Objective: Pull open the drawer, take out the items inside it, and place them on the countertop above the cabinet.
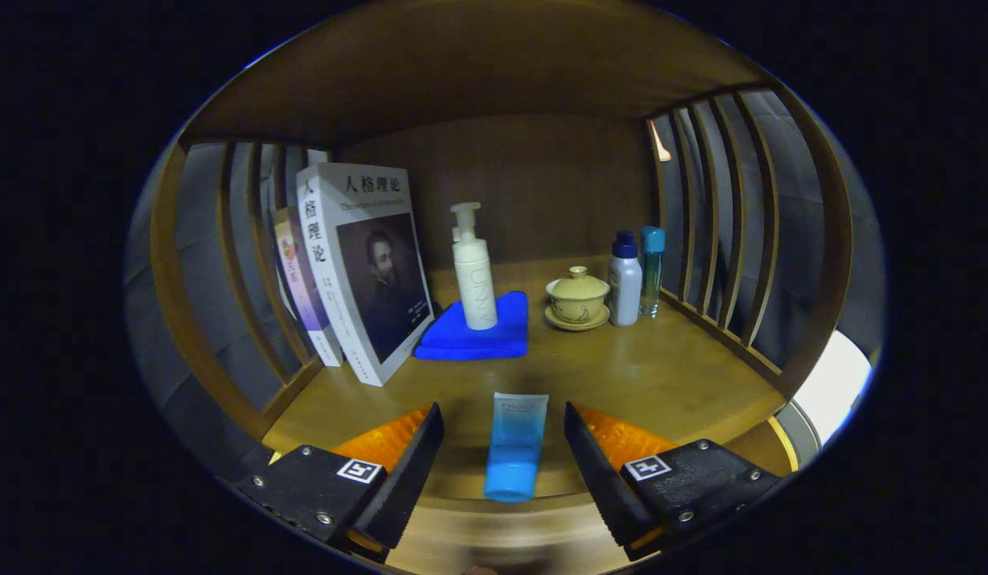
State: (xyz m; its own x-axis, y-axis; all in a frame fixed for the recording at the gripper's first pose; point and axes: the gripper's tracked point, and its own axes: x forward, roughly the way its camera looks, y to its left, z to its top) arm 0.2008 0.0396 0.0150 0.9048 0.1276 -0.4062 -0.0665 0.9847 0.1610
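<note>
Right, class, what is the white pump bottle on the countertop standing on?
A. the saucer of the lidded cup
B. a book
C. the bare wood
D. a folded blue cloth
D. The white pump bottle stands upright on the folded blue cloth, with the books on one side and the lidded cup on the other; the gripper is open around a blue tube.

Dim, warm light falls on the wooden countertop (621,375), which carries a soft sheen. The brown back panel (541,184) sits in shadow. The fisheye lens bows the wooden side slats (733,231) into curves. The near front edge smears with motion blur. A bright overexposed patch (833,383) glares beyond the right slats.
</note>
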